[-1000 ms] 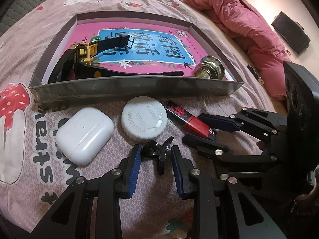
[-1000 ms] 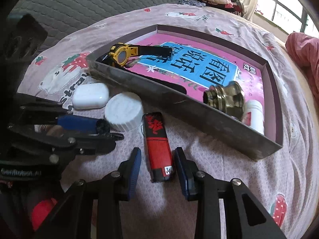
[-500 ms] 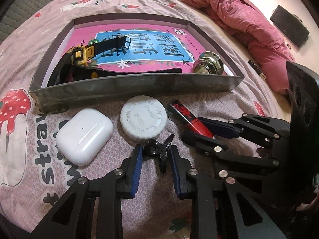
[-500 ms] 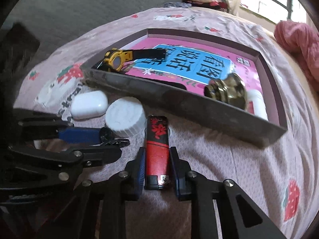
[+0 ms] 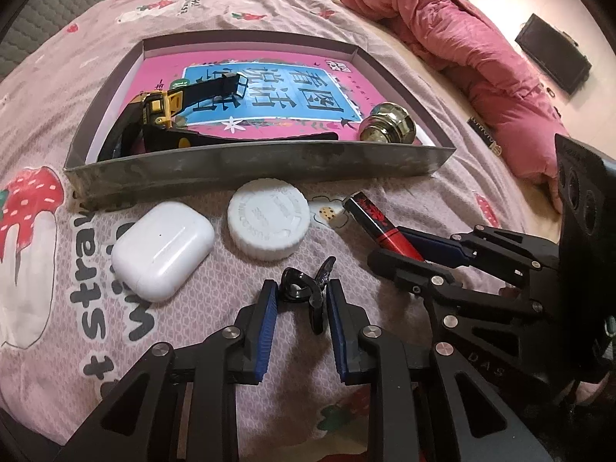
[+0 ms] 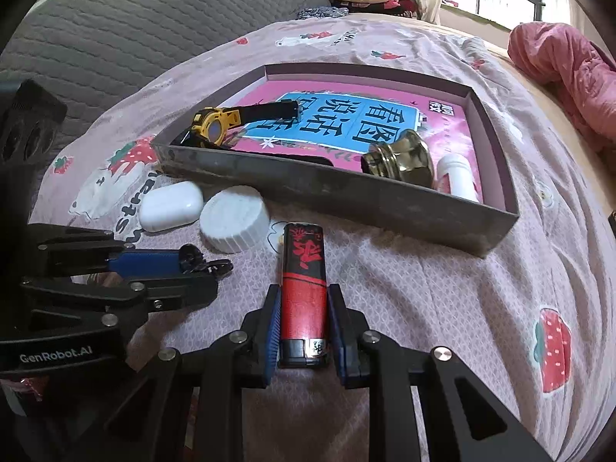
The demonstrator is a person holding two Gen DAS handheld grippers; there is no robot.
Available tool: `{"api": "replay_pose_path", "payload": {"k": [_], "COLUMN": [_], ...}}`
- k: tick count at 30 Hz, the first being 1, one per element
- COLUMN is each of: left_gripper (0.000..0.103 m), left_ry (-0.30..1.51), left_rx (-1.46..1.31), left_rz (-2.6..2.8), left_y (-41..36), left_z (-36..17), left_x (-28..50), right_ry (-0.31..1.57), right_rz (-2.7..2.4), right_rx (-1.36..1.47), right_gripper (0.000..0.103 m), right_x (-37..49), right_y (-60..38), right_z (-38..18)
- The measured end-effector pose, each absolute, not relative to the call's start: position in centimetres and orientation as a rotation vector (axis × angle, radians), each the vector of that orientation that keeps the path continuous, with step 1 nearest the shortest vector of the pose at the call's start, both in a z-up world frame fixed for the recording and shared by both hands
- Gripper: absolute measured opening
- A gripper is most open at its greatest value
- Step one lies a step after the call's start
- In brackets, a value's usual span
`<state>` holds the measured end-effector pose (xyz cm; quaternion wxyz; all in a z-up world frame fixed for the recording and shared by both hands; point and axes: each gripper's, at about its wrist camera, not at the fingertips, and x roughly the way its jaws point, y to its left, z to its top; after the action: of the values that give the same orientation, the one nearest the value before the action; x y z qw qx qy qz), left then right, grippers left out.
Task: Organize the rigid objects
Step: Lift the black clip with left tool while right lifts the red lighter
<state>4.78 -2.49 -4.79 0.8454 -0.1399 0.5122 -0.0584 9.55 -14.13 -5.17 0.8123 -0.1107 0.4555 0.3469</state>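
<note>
My right gripper (image 6: pixel 302 308) is shut on a red and black lighter (image 6: pixel 304 261), which points toward the box. The same lighter (image 5: pixel 369 215) shows in the left wrist view, in the right gripper (image 5: pixel 389 248). My left gripper (image 5: pixel 301 296) has its blue pads pressed on a small black clip (image 5: pixel 296 287) on the sheet. The right wrist view shows this clip (image 6: pixel 200 261) at the left gripper (image 6: pixel 200 273). A white earbud case (image 5: pixel 163 248) and a white round cap (image 5: pixel 267 223) lie in front of the grey box (image 5: pixel 250 165).
The box holds a yellow and black watch (image 5: pixel 161 111), a brass knob (image 5: pixel 387 127) and a white tube (image 6: pixel 456 177) on a pink printed floor. A pink quilt (image 5: pixel 462 50) lies to the right on the bed. A grey padded headboard (image 6: pixel 115 30) stands behind.
The right gripper's jaws closed onto the lighter, which now lies straight between them. The left gripper's jaws narrowed onto the black clip. The left hand stayed in place.
</note>
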Motion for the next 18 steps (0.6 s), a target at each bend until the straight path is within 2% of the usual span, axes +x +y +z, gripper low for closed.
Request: {"api": "replay_pose_path", "payload": {"k": [18], "left_gripper": [0.026], "left_ry": [1.001], "left_rx": [-0.262], "left_rz": [-0.081], "left_y": [-1.7], "left_z": [-2.2], "left_x": [3.7], "right_ry": [0.904], "right_rz": [0.751], "right_rx": [-0.182], "right_gripper": [0.023], "right_x": [8.7], "right_y": [-14.9], "right_z": [-2.9]}}
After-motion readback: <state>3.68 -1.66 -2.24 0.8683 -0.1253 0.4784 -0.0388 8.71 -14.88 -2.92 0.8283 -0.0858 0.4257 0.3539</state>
